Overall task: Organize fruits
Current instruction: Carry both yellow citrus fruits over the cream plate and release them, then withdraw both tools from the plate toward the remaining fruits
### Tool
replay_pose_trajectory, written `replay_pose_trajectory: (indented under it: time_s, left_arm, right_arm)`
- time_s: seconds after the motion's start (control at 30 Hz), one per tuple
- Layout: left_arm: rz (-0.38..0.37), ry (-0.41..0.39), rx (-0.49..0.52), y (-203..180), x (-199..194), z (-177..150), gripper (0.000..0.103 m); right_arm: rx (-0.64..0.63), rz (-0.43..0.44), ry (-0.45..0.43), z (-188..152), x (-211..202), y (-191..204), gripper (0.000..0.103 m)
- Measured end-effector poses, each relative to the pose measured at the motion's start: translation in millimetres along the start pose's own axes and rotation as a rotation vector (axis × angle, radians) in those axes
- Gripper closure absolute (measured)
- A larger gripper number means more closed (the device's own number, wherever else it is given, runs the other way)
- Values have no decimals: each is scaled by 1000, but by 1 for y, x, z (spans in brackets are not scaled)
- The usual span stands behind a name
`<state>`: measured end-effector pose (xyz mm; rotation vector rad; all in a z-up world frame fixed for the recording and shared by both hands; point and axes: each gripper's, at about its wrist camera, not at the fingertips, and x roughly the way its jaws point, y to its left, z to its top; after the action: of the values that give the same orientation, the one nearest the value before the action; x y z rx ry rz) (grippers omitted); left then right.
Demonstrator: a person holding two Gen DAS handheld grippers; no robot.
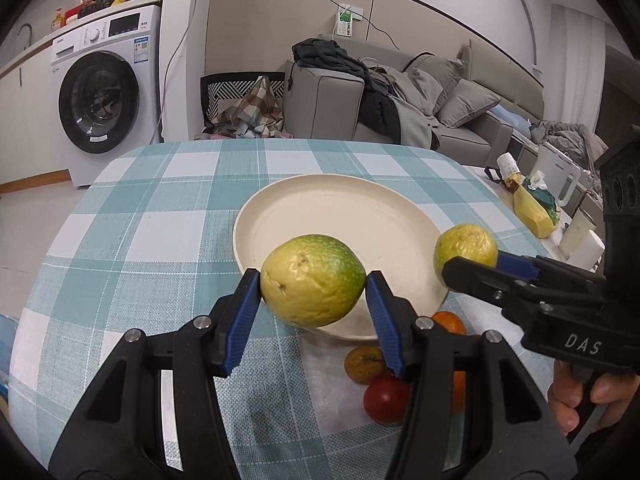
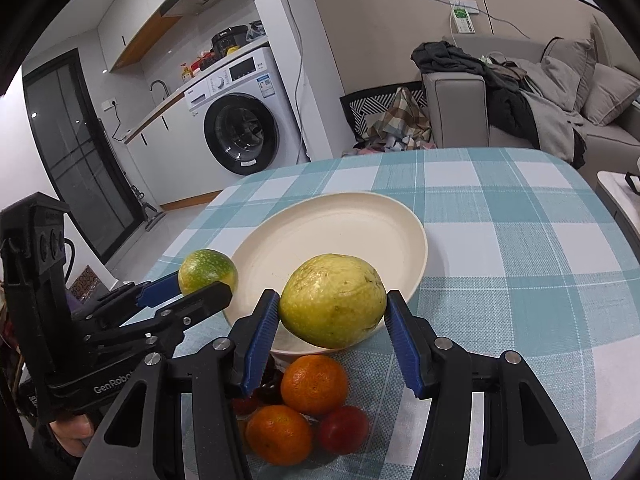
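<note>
My left gripper is shut on a yellow-green citrus fruit, held over the near rim of the cream plate. My right gripper is shut on a second yellow-green fruit, also above the plate's near edge. Each gripper shows in the other's view: the right one at the plate's right side, the left one at its left. On the cloth in front of the plate lie oranges, red fruits and a brownish fruit.
The table wears a teal and white checked cloth. A side table at the right carries a yellow bag and white cups. Behind stand a washing machine and a grey sofa with clothes. A hand holds the right gripper.
</note>
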<state>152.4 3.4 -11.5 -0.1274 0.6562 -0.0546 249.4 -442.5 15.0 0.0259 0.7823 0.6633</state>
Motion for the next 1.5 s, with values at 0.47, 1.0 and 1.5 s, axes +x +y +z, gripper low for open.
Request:
replay_pose_trajectory:
  time_s: [0.47, 1.0, 1.5]
  left_arm:
    - [23, 34, 21, -2, 14, -1, 52]
    - [26, 33, 37, -7, 7, -4, 29]
    - [40, -31, 50, -13, -67, -29, 1]
  right_arm:
    - [-32, -70, 94, 5, 28, 5, 48]
    - [-80, -104, 58, -7, -7, 7, 11]
    - [-37, -101, -20, -24, -46, -10, 0]
